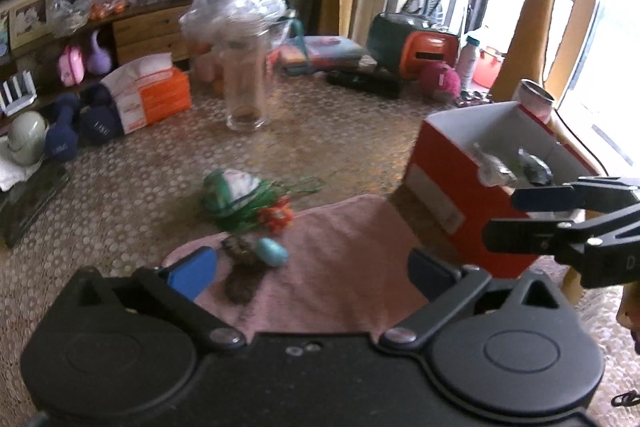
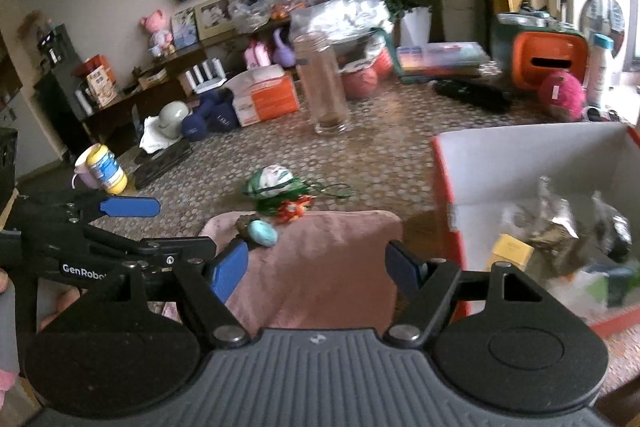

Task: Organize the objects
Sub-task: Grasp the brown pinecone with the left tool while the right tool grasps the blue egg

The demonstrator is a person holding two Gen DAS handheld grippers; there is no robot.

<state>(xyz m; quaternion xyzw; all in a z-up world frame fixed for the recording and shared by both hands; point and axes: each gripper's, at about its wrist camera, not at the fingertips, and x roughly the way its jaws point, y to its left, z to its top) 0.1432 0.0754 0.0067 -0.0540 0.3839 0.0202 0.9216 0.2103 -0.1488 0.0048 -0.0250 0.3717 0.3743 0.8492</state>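
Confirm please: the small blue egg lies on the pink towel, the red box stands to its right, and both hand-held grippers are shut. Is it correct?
One part is wrong: both are open and empty. The left wrist view shows the left hand-held gripper spread; the right wrist view shows the right hand-held gripper likewise. The blue egg does lie on the pink towel, red box to its right.

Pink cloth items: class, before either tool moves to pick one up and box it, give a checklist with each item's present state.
1. Left tool open and empty: ok.
2. Right tool open and empty: ok.
3. Turquoise stone lies exposed on the pink cloth: ok.
4. Dark lump touching the stone, so a clean single grasp: cannot tell.
5. Red box open at the top with room inside: ok.
6. Pictures sharp enough to judge fine gaps: not ok, blurred.
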